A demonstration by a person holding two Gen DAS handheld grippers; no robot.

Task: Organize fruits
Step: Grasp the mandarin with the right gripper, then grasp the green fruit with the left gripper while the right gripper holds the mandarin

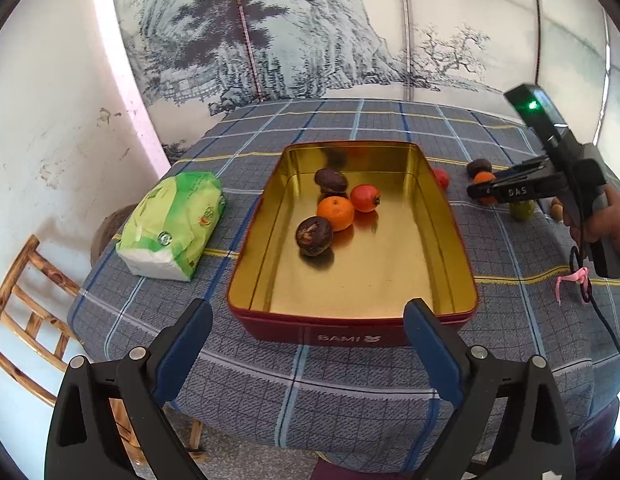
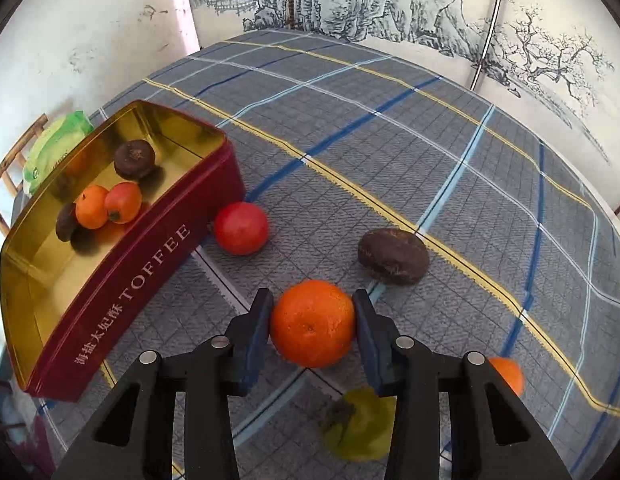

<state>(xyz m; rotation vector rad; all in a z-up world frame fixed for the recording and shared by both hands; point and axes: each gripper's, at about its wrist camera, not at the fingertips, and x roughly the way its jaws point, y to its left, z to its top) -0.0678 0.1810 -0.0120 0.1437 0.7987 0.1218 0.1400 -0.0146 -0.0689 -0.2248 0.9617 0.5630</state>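
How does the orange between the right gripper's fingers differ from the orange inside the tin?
The gripped orange is outside the tin, over the cloth, pressed between the right gripper's pads; the tin orange lies free inside. The gripped orange touches no fruit; the tin orange leans against a red fruit. Both are round, bright orange.

Tin (image 1: 352,330) is showing glossy gold metal inside, smooth red lacquer outside. Tablecloth (image 2: 390,152) is presenting as matt woven cloth. Orange (image 2: 312,322) is looking pitted; brown fruit (image 2: 393,256) rough, dull. Packet (image 1: 171,226) by the table's left edge is appearing shiny plastic.
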